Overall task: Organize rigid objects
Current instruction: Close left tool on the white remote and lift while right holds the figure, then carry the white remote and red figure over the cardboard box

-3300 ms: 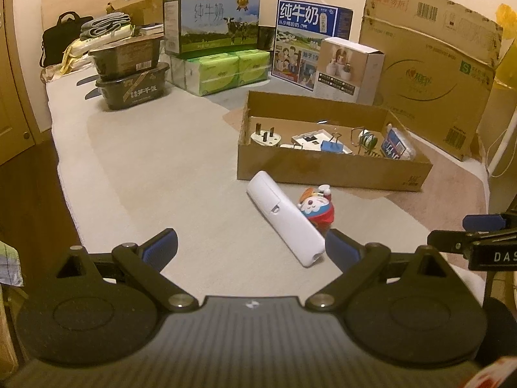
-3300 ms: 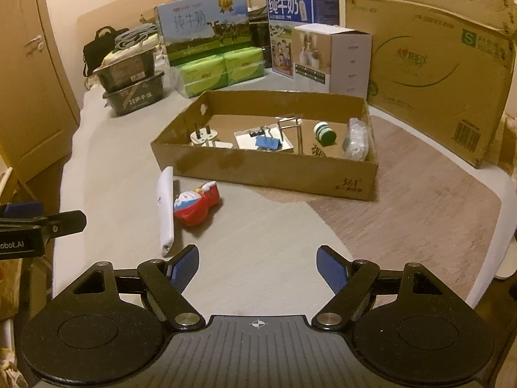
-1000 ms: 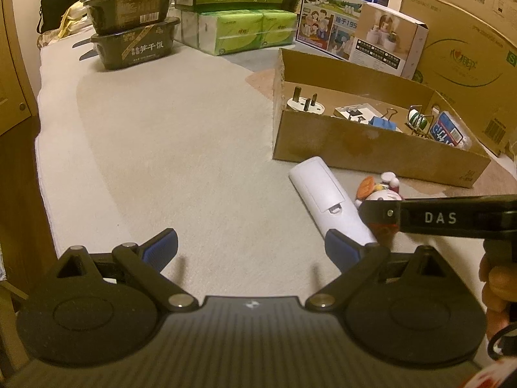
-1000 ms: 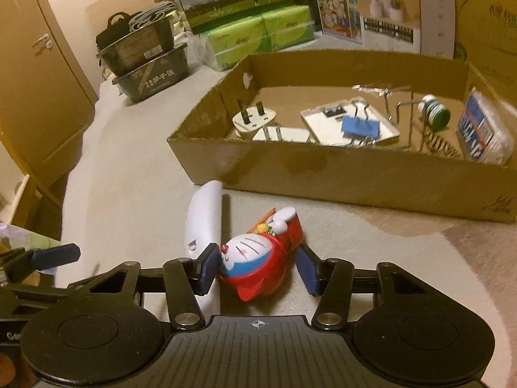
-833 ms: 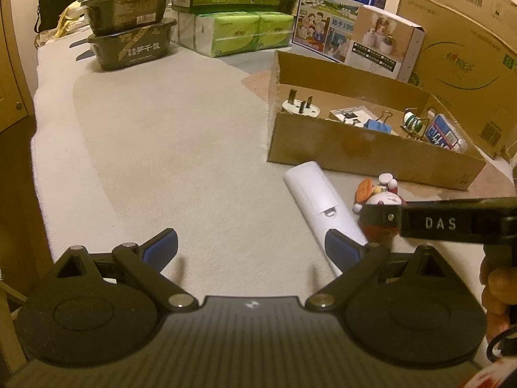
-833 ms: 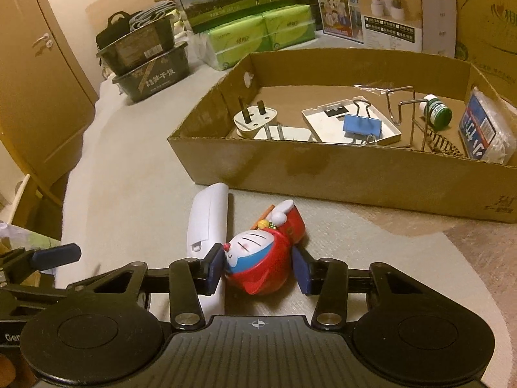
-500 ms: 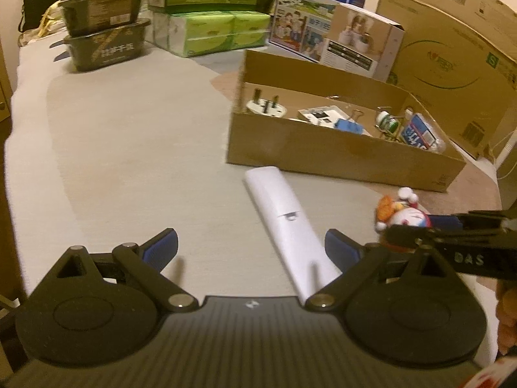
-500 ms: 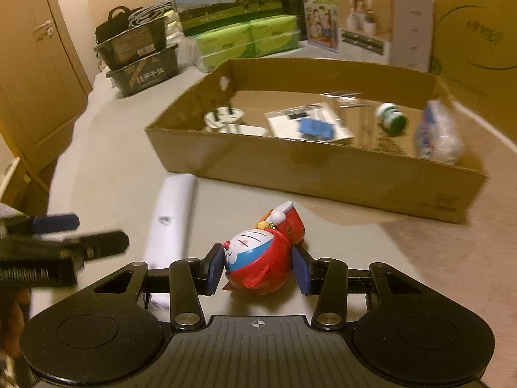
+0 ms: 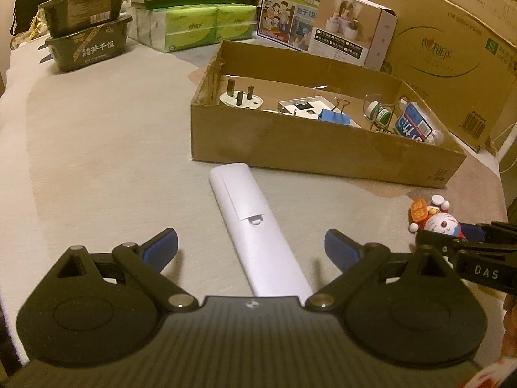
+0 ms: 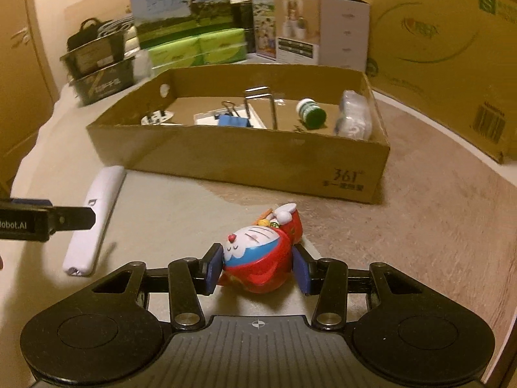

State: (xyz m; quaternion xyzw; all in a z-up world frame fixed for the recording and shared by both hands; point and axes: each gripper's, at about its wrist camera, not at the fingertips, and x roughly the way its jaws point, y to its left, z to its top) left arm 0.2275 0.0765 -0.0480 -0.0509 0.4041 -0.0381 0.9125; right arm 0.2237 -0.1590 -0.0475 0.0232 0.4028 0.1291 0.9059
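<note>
Cat figurine (image 10: 258, 255), now clear of remote (image 10: 93, 220)

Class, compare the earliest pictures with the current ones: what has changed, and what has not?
The right gripper closed on the toy and carried it rightward, away from the remote. The left gripper, open, moved over the remote. The box and its contents stayed put.
</note>
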